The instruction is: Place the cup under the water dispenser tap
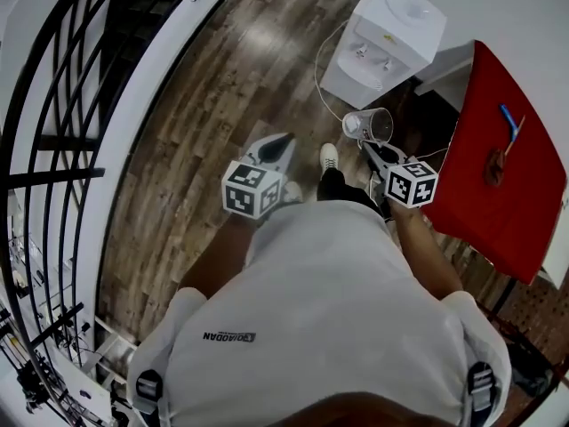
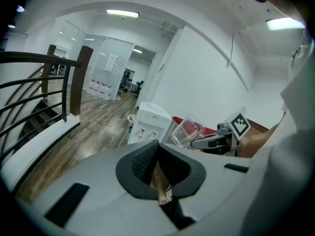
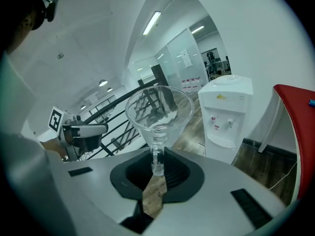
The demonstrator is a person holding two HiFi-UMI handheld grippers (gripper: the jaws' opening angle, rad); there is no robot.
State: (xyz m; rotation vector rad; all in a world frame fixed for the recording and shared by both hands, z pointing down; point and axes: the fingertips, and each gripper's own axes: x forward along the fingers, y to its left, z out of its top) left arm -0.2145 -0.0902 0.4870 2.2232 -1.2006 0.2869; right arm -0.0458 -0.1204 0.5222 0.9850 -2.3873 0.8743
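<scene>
My right tongs (image 3: 156, 155) are clamped on a clear plastic cup (image 3: 158, 107), short of the white boxy water dispenser (image 3: 225, 119); my left tongs (image 2: 156, 155) are closed, empty

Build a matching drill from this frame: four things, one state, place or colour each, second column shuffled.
Column 1
1. cup
2. water dispenser
3. table
4. left gripper

Column 2
A. jaws together, nothing between them
B. red top
C. clear, clamped in the right gripper
D. white, standing on the wood floor

Pairs: 1-C, 2-D, 3-B, 4-A
</scene>
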